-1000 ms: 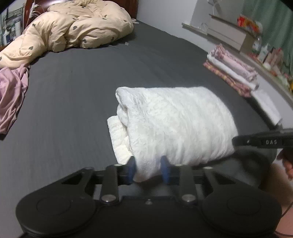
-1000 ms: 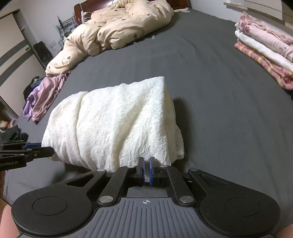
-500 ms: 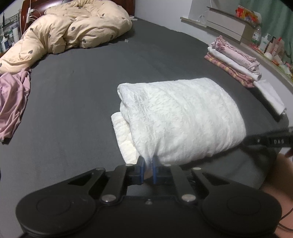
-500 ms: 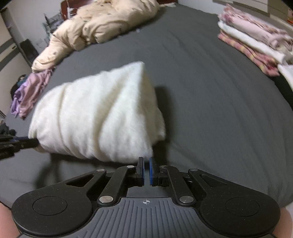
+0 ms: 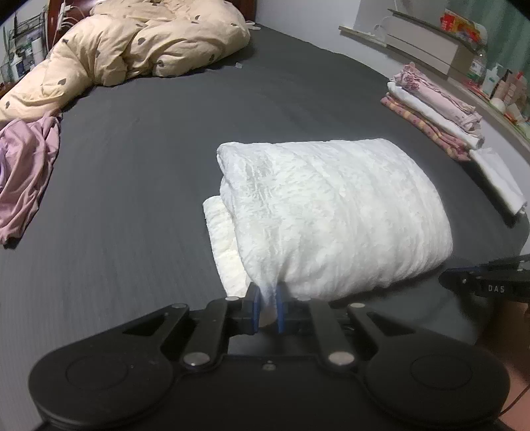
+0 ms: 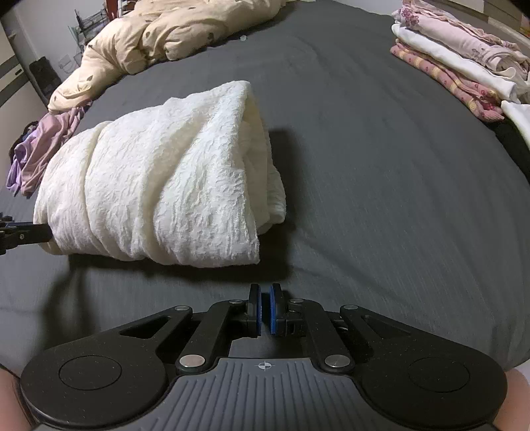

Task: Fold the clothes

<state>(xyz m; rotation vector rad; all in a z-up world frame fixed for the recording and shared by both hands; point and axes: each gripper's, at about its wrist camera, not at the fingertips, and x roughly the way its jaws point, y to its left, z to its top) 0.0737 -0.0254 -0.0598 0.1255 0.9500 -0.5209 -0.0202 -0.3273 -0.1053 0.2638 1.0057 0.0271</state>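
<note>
Towel (image 5: 331, 212) looks soft, light, floppy; left gripper (image 5: 267, 306) pinches its near corner, right gripper (image 6: 265, 313) clenched empty; take hold at corners.

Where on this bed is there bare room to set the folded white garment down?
Bare grey sheet lies open between the white garment and the folded stack, and between the garment and the beige duvet. Crowded: the stack's edge, and the duvet corner with the pink garment.

Dark grey bed (image 5: 149, 185), wooden headboard (image 5: 53, 13), pale wall (image 5: 298, 13), cluttered shelf (image 5: 430, 36), dim indoor light
</note>
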